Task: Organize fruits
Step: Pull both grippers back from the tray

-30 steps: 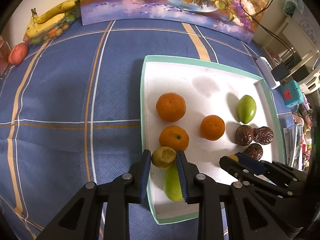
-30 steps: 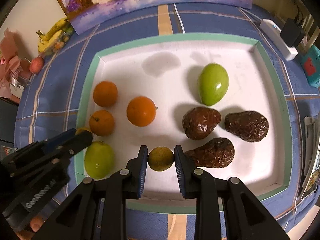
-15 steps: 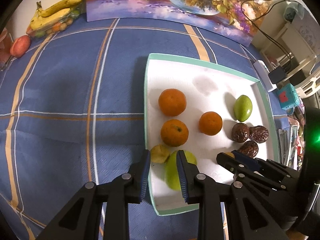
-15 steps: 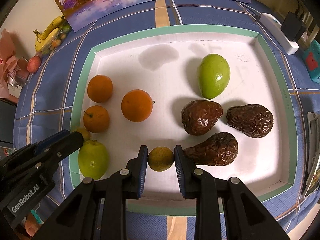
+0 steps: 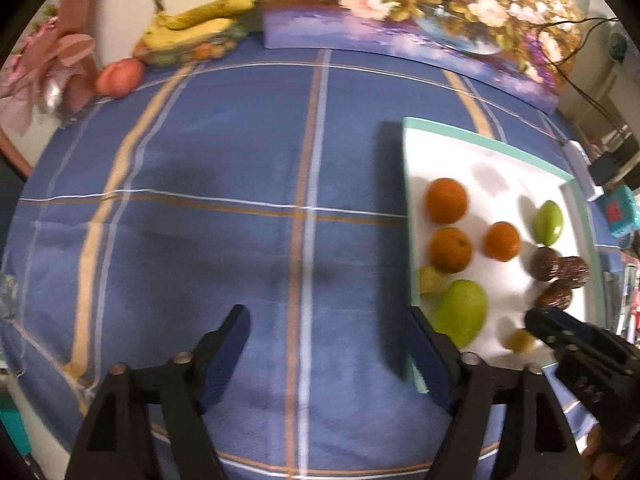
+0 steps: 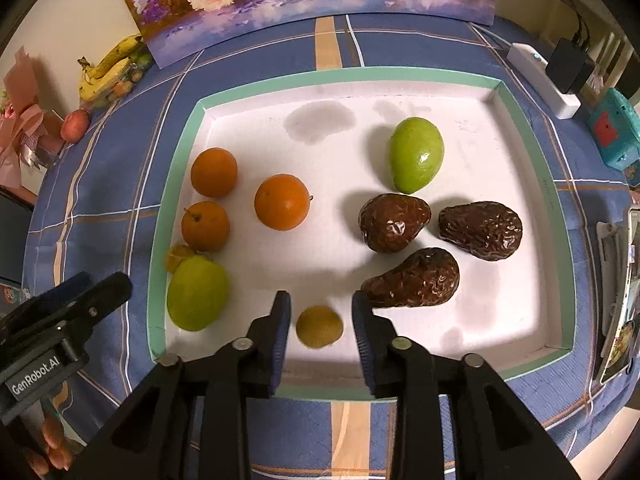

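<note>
The left wrist view is motion-blurred, so the fruits on the tray lack detail. Beside the tray's left rim, a small yellow fruit sits half hidden behind a green fruit. The right gripper covers the tray's near corner.

My left gripper hangs over the blue checked tabletop, its fingers opening wide with nothing between them. The fruit tray lies at three o'clock; bananas at eleven.
</note>
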{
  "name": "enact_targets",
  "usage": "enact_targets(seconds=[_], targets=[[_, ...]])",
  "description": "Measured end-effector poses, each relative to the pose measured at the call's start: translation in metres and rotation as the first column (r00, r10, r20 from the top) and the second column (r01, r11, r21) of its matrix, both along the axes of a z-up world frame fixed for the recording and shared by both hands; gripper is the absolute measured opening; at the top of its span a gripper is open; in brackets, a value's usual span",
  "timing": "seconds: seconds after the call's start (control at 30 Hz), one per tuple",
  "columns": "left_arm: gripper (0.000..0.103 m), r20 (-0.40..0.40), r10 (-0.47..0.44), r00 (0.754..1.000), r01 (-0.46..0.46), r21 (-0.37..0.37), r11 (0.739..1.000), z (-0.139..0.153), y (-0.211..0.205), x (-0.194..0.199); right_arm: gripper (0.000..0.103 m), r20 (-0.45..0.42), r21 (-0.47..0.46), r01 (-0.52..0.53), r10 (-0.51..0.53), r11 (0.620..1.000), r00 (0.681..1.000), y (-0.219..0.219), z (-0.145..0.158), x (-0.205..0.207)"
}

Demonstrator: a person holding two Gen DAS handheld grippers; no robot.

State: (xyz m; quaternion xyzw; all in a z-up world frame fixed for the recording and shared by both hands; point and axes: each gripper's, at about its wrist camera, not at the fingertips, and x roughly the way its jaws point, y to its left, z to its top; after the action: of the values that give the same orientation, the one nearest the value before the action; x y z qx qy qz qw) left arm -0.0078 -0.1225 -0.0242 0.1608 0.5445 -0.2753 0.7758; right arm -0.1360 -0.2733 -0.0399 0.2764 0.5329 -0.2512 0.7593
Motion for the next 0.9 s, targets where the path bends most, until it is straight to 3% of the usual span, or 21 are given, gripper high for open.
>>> enact_targets(seconds=[0.07,0.2,0.23,0.33,0.57,0.6,0.63,0.67,0.9], targets=[[0.103,0.034,0.02,0.999,-0.021,0.022,1.0,0.001,0.009,0.0,0.036,0.009,-0.004,0.004,-0.004,1.0,1.0,0.003,0.001,-0.004],[0.103,0.084,0.029,0.996,-0.033,0.04,0.999,0.002,0.025,-0.003,0.036,0.014,-0.016,0.004,-0.003,1.0,1.0,0.013,0.004,-0.013],[0.103,0.095,0.024,0.995,-0.028,0.042,0.999,0.001,0.029,-0.005,0.039,0.016,-0.018,0.002,-0.002,1.0,1.0,0.014,0.005,-0.014],[0.103,0.116,0.021,0.993,-0.028,0.059,0.998,0.002,0.044,-0.007,0.064,0.032,-0.023,0.005,-0.004,1.0,0.999,0.021,0.007,-0.022],[0.103,0.114,0.055,0.992,-0.054,-0.01,0.999,0.012,0.057,-0.004,0.076,0.066,-0.078,0.008,-0.003,0.997,0.998,0.039,0.019,-0.031],[0.103,0.117,0.054,0.992,-0.053,-0.012,0.999,0.013,0.056,-0.005,0.081,0.077,-0.082,0.011,-0.005,0.997,0.997,0.041,0.021,-0.033],[0.103,0.121,0.053,0.991,-0.052,-0.011,0.999,0.014,0.056,-0.005,0.094,0.09,-0.085,0.014,-0.007,0.996,0.996,0.042,0.024,-0.035],[0.103,0.122,0.052,0.991,-0.052,-0.009,0.999,0.015,0.056,-0.006,0.096,0.1,-0.089,0.015,-0.006,0.996,0.995,0.044,0.025,-0.037],[0.103,0.147,0.052,0.988,-0.054,0.007,0.999,0.021,0.055,-0.011,0.097,0.144,-0.142,0.028,-0.007,0.989,0.989,0.052,0.04,-0.04]])
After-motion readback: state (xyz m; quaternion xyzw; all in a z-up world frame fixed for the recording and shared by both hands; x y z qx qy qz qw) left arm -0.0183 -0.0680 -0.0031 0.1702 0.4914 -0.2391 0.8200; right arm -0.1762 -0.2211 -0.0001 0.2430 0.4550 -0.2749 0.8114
